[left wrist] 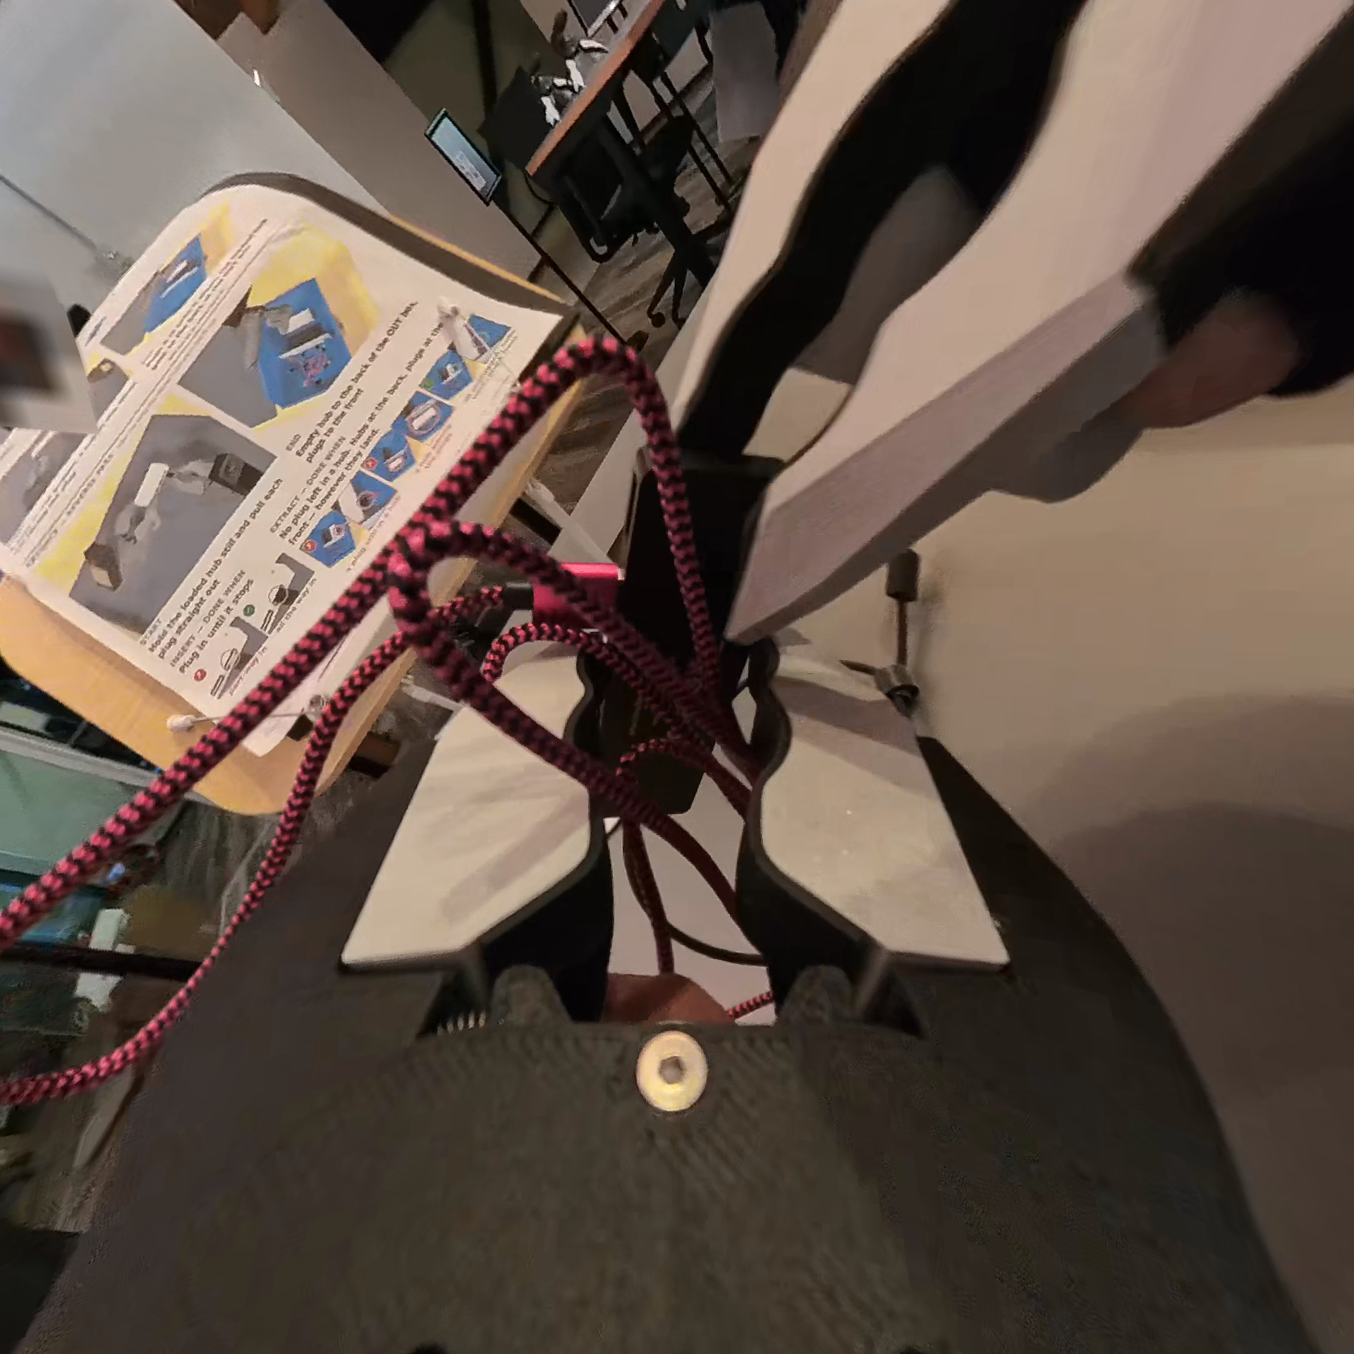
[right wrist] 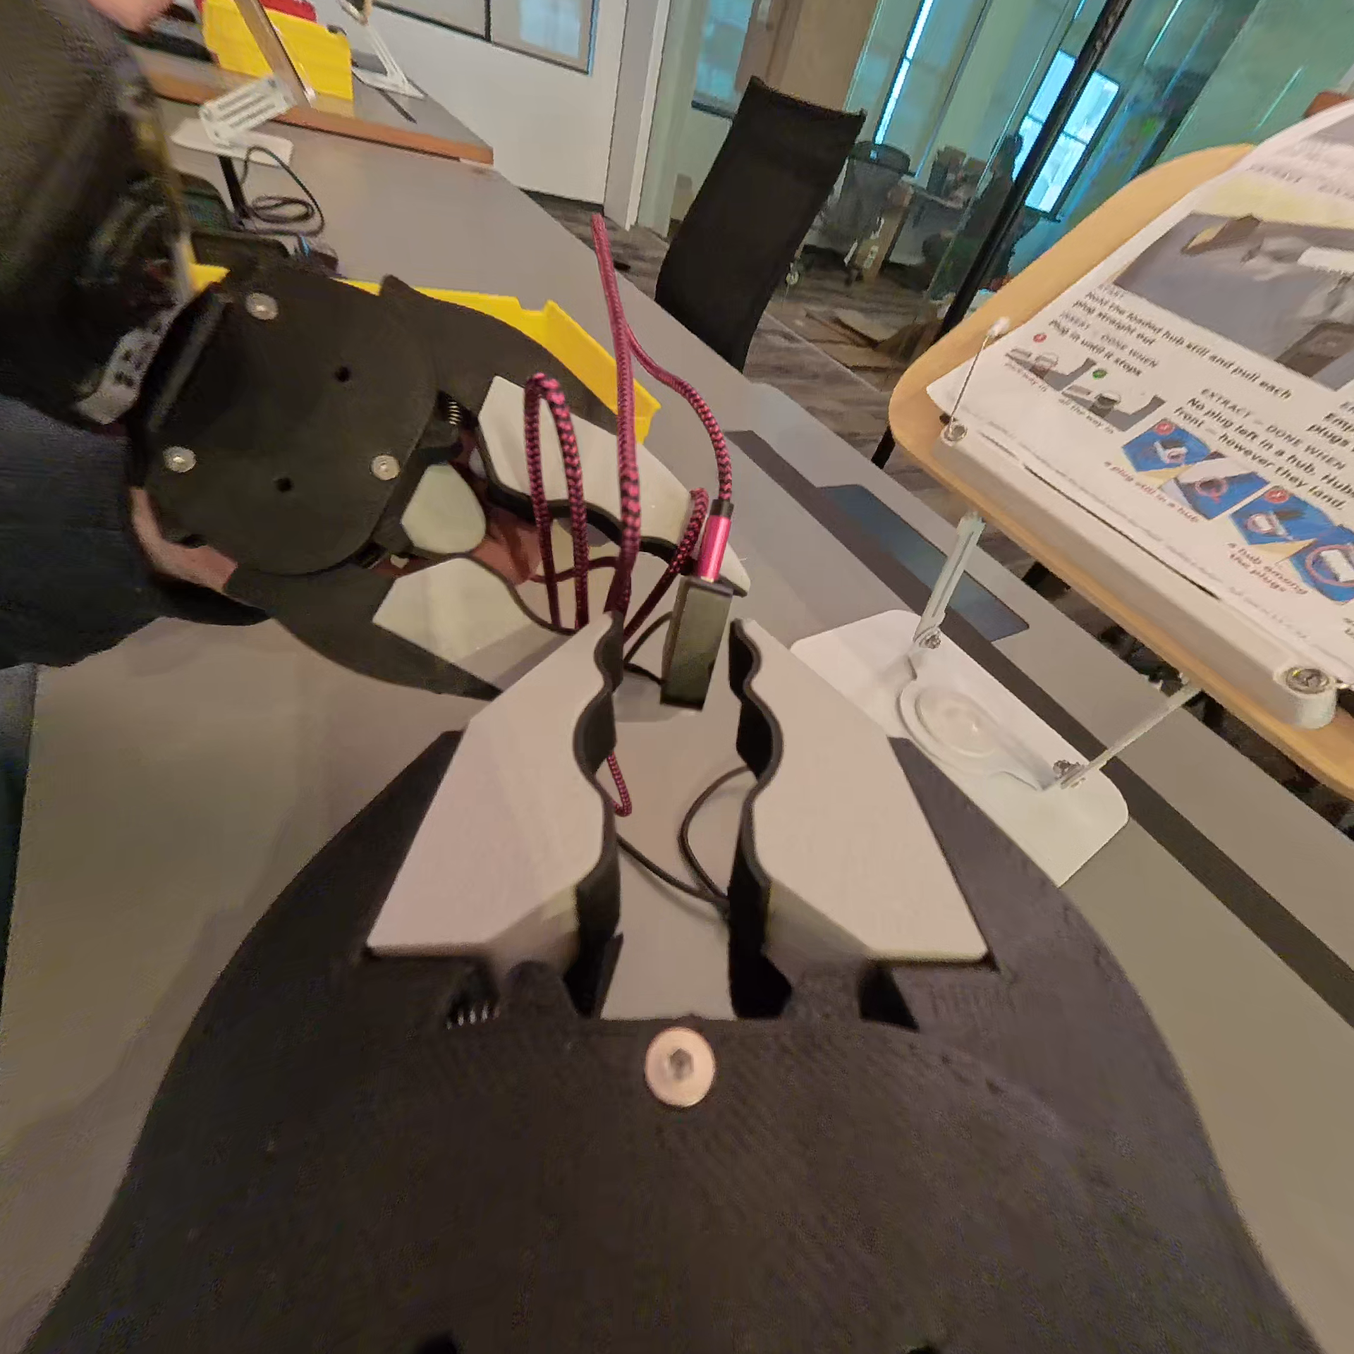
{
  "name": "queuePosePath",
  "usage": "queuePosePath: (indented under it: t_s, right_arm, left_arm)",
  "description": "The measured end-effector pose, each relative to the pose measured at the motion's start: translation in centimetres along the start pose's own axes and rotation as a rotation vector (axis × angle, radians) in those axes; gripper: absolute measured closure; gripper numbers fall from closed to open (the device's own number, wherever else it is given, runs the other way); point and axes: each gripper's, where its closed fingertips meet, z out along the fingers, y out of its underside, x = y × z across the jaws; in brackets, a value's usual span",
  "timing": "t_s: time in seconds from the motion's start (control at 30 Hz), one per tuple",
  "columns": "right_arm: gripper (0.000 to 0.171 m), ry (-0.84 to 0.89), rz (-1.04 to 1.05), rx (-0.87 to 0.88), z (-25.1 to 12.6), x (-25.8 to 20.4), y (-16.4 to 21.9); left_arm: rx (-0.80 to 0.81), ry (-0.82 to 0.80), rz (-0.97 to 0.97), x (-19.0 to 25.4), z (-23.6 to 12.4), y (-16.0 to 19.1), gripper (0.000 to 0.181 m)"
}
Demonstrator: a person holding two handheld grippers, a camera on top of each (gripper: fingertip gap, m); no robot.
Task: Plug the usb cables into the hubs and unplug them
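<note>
A black hub (right wrist: 692, 645) stands upright over the grey table (right wrist: 220, 806), with a pink plug (right wrist: 712, 546) in its top end. Several pink-and-black braided cables (right wrist: 623, 410) loop up from it. My left gripper (right wrist: 663, 601) comes in from the left and looks shut on the hub, with cables running between its fingers. In the left wrist view the hub (left wrist: 656, 557) sits between the left gripper's (left wrist: 670, 696) tips, and the pink plug (left wrist: 579, 586) points left. My right gripper (right wrist: 670, 645) is open, its tips on either side of the hub's lower end without touching; it also shows in the left wrist view (left wrist: 714, 527).
A wooden board with an instruction sheet (right wrist: 1172, 410) stands to the right on a white base (right wrist: 989, 733). A yellow bin (right wrist: 571, 337) lies behind the left gripper. A black chair (right wrist: 747, 220) stands past the table's far edge. The hub's thin black cable (right wrist: 696, 828) lies on the table.
</note>
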Motion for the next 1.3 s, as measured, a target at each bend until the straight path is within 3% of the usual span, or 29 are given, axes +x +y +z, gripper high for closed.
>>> queuePosePath:
  t_s: [0.1, 0.3, 0.37, 0.47, 0.6, 0.7, 0.83, 1.0, 1.17, 1.23, 1.3]
  right_arm:
    - [0.161, 0.012, 0.013, -0.044, 0.6, 0.3, 1.3]
    - [0.163, 0.044, -0.022, -0.072, 0.5, 1.2, 2.4]
    - [0.163, 0.098, -0.078, -0.102, 0.1, 2.2, 3.1]
    - [0.163, 0.176, -0.154, -0.144, -0.5, 3.7, 4.1]
    - [0.163, 0.269, -0.315, -0.209, -1.2, 4.7, 5.2]
    - [0.163, 0.325, -0.438, -0.251, -1.6, 5.0, 5.7]
    - [0.163, 0.349, -0.543, -0.268, -1.6, 4.5, 6.0]
    - [0.163, 0.36, -0.713, -0.284, -1.0, 3.0, 5.7]
    - [0.163, 0.344, -0.841, -0.278, -0.7, 1.0, 5.2]
    - [0.163, 0.337, -0.866, -0.27, -0.7, 0.4, 5.1]
    - [0.163, 0.334, -0.875, -0.265, -0.8, 0.2, 5.1]
  left_arm:
    - [-0.006, 0.002, 0.031, 0.8, 0.3, 0.2, 0.143]
    - [-0.009, 0.013, 0.01, 0.8, 0.4, 0.6, 0.142]
    - [-0.049, 0.038, -0.017, 0.8, 0.0, 1.0, 0.131]
    - [-0.083, 0.08, -0.018, 1.3, -1.4, 1.0, 0.128]
    - [-0.248, 0.216, -0.003, 2.7, -3.8, 3.0, 0.127]
    - [-0.317, 0.314, -0.137, 2.2, -6.1, 4.0, 0.126]
    - [-0.271, 0.29, -0.239, -0.5, -8.1, 2.8, 0.128]
    - [-0.21, 0.237, -0.25, -0.4, -6.1, 0.2, 0.129]
    - [-0.296, 0.339, -0.24, 1.6, -2.5, 1.4, 0.133]
    - [-0.325, 0.412, -0.254, 2.8, -1.8, 2.1, 0.14]
    - [-0.302, 0.478, -0.298, 3.8, -1.5, 2.0, 0.158]
